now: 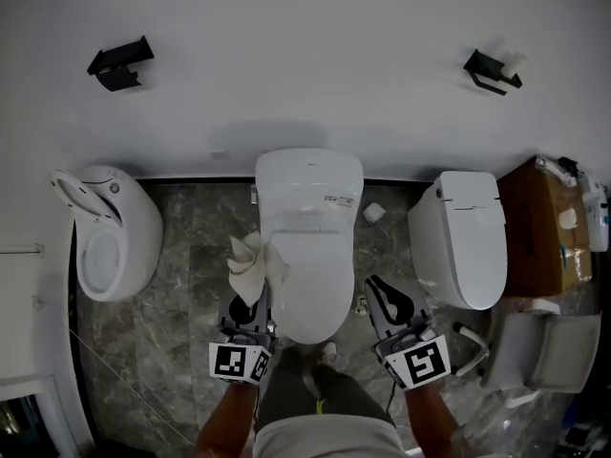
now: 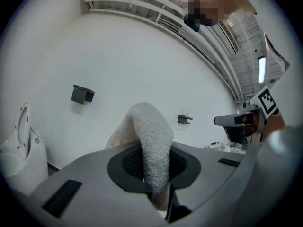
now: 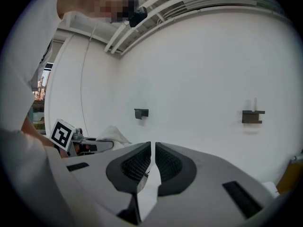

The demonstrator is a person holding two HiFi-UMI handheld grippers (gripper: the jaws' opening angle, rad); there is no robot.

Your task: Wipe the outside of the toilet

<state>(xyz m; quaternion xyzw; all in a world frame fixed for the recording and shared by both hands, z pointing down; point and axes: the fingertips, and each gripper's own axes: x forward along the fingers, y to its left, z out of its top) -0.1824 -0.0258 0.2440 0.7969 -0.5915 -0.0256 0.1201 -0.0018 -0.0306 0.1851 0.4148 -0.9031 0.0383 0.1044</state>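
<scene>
A white toilet [image 1: 307, 237] with its lid down stands against the wall in the middle of the head view. My left gripper [image 1: 255, 301] is held just off the bowl's front left side, shut on a crumpled white cloth [image 1: 255, 264]. In the left gripper view the cloth [image 2: 152, 145] stands up out of the closed gripper [image 2: 155, 167], which points at the bare wall. My right gripper [image 1: 379, 288] hovers off the bowl's front right side. Its jaws [image 3: 153, 162] are together with nothing between them.
A white urinal-like bowl [image 1: 110, 232] stands at the left and a second toilet [image 1: 465, 239] at the right, beside a cardboard box [image 1: 537, 227]. A paper roll [image 1: 373, 212] lies on the marble floor. Two black holders [image 1: 119, 63] [image 1: 492, 70] hang on the wall. A white seat [image 1: 539, 351] stands at the lower right.
</scene>
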